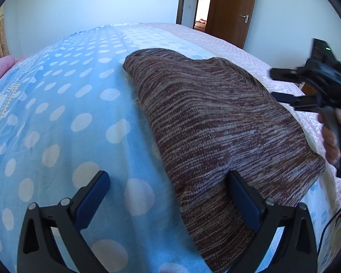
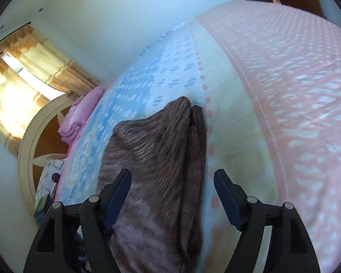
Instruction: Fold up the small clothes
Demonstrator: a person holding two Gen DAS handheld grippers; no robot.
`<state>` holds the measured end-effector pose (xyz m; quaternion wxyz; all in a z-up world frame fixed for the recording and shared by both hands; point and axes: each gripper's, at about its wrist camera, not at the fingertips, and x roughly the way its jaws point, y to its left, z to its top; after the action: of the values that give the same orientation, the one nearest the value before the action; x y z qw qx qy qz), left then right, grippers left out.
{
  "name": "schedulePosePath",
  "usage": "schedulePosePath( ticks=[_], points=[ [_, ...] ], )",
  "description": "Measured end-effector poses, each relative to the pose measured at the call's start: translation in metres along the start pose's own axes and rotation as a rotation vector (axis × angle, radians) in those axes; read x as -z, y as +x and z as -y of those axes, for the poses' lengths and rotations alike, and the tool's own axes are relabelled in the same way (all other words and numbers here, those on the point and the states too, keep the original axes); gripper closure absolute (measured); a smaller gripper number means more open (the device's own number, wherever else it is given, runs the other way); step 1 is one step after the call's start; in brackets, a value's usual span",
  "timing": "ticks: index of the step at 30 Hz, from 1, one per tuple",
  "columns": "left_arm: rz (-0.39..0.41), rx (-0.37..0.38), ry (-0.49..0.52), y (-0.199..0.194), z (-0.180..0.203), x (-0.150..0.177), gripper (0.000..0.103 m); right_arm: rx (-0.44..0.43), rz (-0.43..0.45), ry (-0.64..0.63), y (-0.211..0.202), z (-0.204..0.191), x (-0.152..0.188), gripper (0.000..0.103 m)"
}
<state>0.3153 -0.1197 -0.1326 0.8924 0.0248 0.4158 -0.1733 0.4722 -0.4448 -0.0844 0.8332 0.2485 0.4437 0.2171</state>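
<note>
Knit garment (image 1: 216, 122), brown and grey striped, lies folded on the bed (image 1: 63, 113), across the seam where the blue dotted blanket meets the pink spread (image 2: 295, 79). Left gripper (image 1: 168, 202) low over it: jaws wide apart, near edge of the knit running between them, right finger (image 1: 243, 202) against or just over the cloth, left finger over bare blanket; nothing pinched. Right gripper (image 1: 282, 84) off to the far right of the left one, held in a hand (image 1: 332, 136), raised clear of the bed, blurred. From its own camera, right gripper (image 2: 172, 195) jaws stand apart, the folded knit directly ahead and below, passing between the fingers without contact I can confirm. Pink folded bedding (image 2: 79, 118) sits beyond the garment, near the headboard (image 2: 27, 159). Door (image 1: 234, 11) ajar at the far wall.
</note>
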Motion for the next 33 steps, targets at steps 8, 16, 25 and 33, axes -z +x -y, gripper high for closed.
schedulePosePath(
  ticks=[8, 16, 25, 33],
  points=[
    [-0.007, 0.021, 0.000, 0.004, -0.002, -0.004, 0.000, 0.048, -0.011, -0.058, 0.050, -0.006, -0.024, 0.030],
    [0.010, 0.137, 0.087, -0.002, 0.015, -0.005, 0.046, -0.080, -0.048, 0.012, 0.061, 0.014, -0.029, 0.072],
    [0.006, 0.185, -0.037, -0.022, -0.001, -0.011, 0.074, -0.134, 0.017, -0.021, 0.039, -0.023, -0.021, 0.076],
    [0.000, 0.141, -0.050, -0.064, -0.014, -0.003, 0.075, -0.197, 0.026, -0.087, 0.014, -0.079, 0.003, 0.076]
  ],
)
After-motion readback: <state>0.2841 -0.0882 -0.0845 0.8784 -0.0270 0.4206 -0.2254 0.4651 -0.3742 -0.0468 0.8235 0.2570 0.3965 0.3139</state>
